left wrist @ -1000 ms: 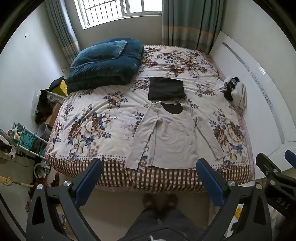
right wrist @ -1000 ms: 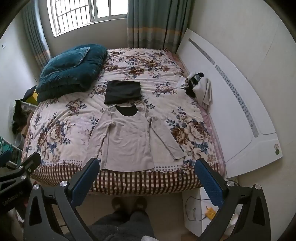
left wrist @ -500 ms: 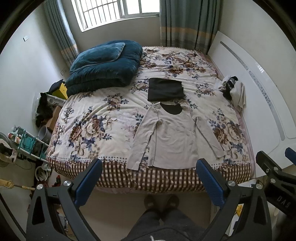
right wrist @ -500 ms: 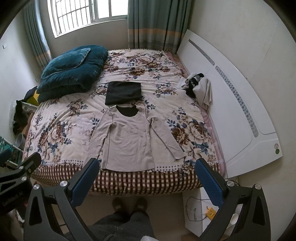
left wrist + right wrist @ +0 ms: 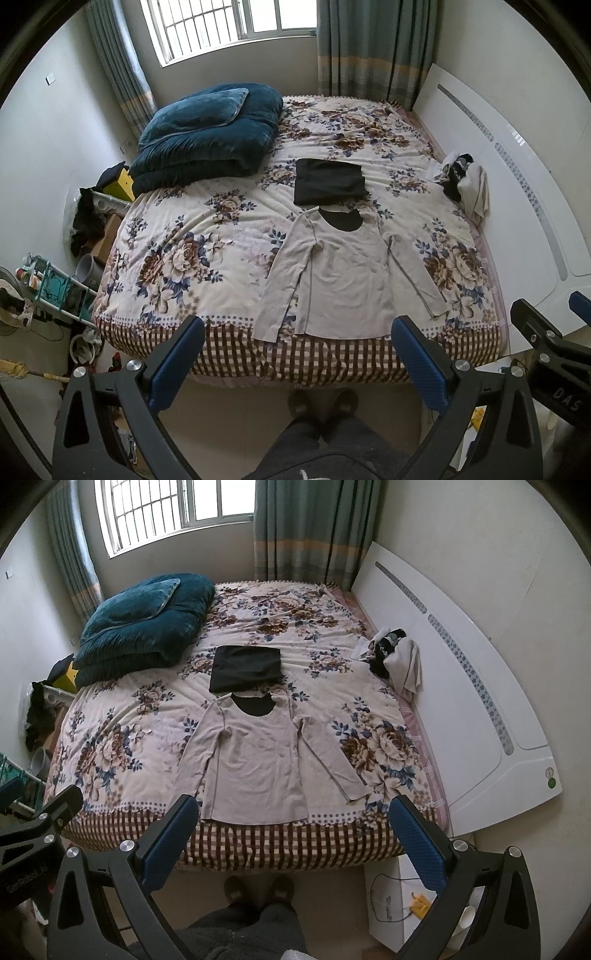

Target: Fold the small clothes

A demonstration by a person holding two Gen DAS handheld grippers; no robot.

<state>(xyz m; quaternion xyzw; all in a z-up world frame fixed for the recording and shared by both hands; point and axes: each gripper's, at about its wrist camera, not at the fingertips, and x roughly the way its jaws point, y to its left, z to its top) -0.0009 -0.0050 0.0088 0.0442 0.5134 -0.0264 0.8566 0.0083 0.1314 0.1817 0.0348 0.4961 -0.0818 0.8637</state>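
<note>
A beige long-sleeved top [image 5: 347, 273] [image 5: 258, 760] lies flat and spread out near the foot edge of the floral bed [image 5: 192, 240] [image 5: 110, 738], sleeves out to both sides. A folded black garment [image 5: 328, 181] [image 5: 245, 668] lies just beyond its collar. A heap of unfolded clothes [image 5: 467, 184] [image 5: 399, 661] sits at the bed's right edge. My left gripper [image 5: 297, 365] and right gripper [image 5: 290, 843] are both open and empty, held above the floor short of the bed, well clear of the top.
A folded teal quilt with a pillow [image 5: 207, 136] [image 5: 144, 624] fills the bed's far left. A white headboard [image 5: 517, 192] [image 5: 461, 686] runs along the right side. A rack and clutter [image 5: 48, 288] stand left of the bed. The person's feet [image 5: 258, 890] stand at the bed's foot.
Both grippers have drawn slightly back and up, so the bed sits a little farther off in both views. The clothes have not moved and both grippers stay open.
</note>
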